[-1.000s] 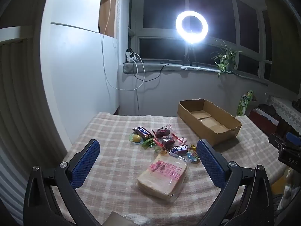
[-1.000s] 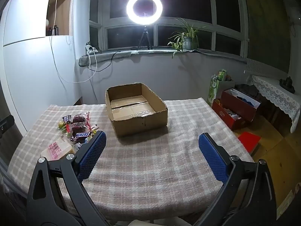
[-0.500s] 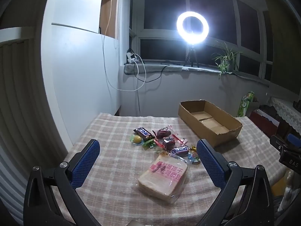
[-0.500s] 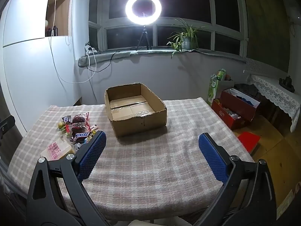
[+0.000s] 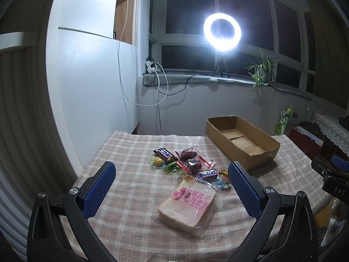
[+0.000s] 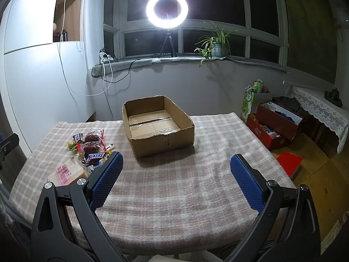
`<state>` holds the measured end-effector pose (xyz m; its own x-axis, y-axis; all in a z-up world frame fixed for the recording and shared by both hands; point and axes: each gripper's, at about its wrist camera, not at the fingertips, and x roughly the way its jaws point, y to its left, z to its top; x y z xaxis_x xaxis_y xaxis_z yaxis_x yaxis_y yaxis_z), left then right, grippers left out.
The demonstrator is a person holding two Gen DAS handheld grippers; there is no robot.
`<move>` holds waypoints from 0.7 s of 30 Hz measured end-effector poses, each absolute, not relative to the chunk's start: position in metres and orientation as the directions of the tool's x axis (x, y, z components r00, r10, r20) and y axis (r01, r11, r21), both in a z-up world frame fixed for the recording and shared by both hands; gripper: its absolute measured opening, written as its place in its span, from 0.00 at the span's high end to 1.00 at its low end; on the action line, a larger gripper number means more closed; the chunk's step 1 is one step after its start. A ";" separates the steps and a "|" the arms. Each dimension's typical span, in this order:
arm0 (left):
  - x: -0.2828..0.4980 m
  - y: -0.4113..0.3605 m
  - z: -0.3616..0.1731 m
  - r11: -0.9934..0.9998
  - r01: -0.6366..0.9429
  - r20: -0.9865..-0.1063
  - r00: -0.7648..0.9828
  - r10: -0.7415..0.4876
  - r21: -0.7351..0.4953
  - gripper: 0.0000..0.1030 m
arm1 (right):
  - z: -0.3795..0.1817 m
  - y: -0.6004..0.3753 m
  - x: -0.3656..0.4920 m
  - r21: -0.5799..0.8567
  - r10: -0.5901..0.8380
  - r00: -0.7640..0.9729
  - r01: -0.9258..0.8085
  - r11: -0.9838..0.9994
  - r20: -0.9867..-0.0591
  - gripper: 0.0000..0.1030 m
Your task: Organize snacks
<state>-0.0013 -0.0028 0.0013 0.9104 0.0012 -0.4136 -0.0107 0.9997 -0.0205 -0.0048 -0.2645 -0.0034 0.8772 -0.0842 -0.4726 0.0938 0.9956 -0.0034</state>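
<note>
— Left wrist view first: what's nearest the task?
— A clear-wrapped slice of pale bread with pink lettering (image 5: 188,205) lies flat on the worktop covered in a beige-and-pink checked cloth (image 5: 130,152). Just beyond it sits a loose heap of small snacks: a brown Snickers bar (image 5: 206,174), a dark chocolate bar with a blue-and-white label (image 5: 165,154), two dark red round wrapped cakes (image 5: 188,154), and a yellow jelly cup (image 5: 157,161). All are outside any container.

— And the container?
— An open, shallow brown cardboard box (image 6: 157,124) stands on the worktop to the right of the heap, apart from it. Its floor shows only bare flaps; nothing lies inside.

— The fingers?
— The left gripper (image 5: 171,174) hangs above the near edge with its blue-padded fingers (image 5: 99,187) spread wide, framing the bread and gripping nothing. The right gripper (image 6: 176,166) is likewise spread wide and empty, facing the box.

— Farther out?
— A glowing white ring light on a tripod (image 6: 167,9) and a potted green spider plant (image 6: 214,43) stand on the windowsill. A red cardboard box (image 6: 275,128) of oddments sits on the floor to the right.
</note>
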 end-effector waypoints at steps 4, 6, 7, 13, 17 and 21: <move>-0.002 -0.005 0.002 1.000 -0.008 -0.414 0.910 -0.002 -0.022 0.01 | -0.004 -0.264 -0.005 -0.003 -0.082 0.877 0.092 0.996 -0.474 0.02; -0.002 -0.005 0.002 1.000 -0.006 -0.414 0.910 -0.004 -0.024 0.01 | -0.003 -0.265 -0.004 -0.002 -0.083 0.877 0.093 0.996 -0.474 0.02; -0.002 -0.005 0.003 1.000 -0.006 -0.415 0.910 -0.004 -0.022 0.01 | -0.003 -0.264 -0.005 -0.002 -0.082 0.877 0.092 0.996 -0.474 0.02; -0.001 -0.005 0.002 1.000 -0.005 -0.415 0.910 -0.005 -0.022 0.01 | -0.003 -0.264 -0.006 -0.001 -0.083 0.877 0.094 0.996 -0.473 0.02; -0.001 -0.005 0.003 1.000 -0.003 -0.417 0.909 -0.008 -0.024 0.01 | -0.002 -0.265 -0.006 -0.001 -0.082 0.877 0.093 0.996 -0.473 0.02; -0.001 -0.006 0.003 1.000 -0.001 -0.416 0.909 -0.010 -0.025 0.01 | -0.002 -0.265 -0.007 -0.001 -0.082 0.877 0.093 0.996 -0.473 0.02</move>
